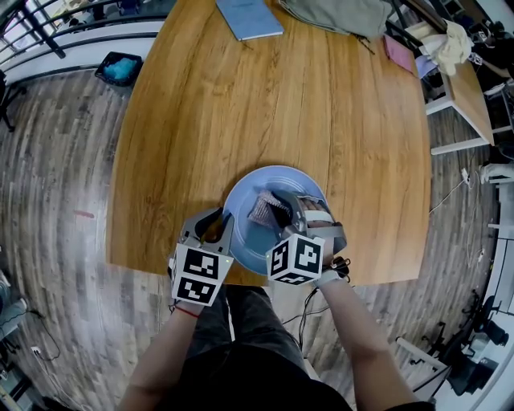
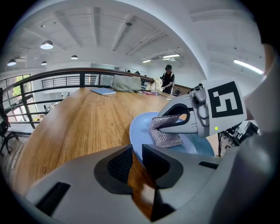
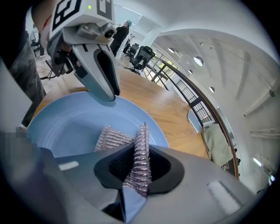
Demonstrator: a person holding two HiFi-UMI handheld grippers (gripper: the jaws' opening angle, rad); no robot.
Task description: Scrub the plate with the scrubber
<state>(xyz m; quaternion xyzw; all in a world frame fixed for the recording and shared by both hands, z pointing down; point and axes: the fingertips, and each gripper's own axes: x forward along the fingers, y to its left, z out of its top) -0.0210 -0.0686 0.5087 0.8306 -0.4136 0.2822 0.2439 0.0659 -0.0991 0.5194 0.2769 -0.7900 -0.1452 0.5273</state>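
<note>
A light blue plate [image 1: 277, 178] lies on the wooden table [image 1: 241, 104] close to its near edge. My left gripper [image 1: 218, 227] is at the plate's left rim, and in the left gripper view the rim [image 2: 139, 131] runs in between its pads, so the left gripper [image 2: 136, 157] is shut on the plate. My right gripper [image 1: 283, 205] is over the plate's middle, shut on a silvery mesh scrubber [image 1: 265, 210]. The scrubber [image 3: 111, 139] hangs from the jaws onto the plate [image 3: 65, 127]. From the left gripper view the scrubber [image 2: 165, 133] rests on the plate's inside.
A blue notebook [image 1: 249, 18] and a grey bag [image 1: 337, 14] lie at the table's far end, with a pink item [image 1: 399, 54] at the far right. A person [image 2: 168, 78] stands beyond the table. A railing [image 2: 65, 81] runs along the left.
</note>
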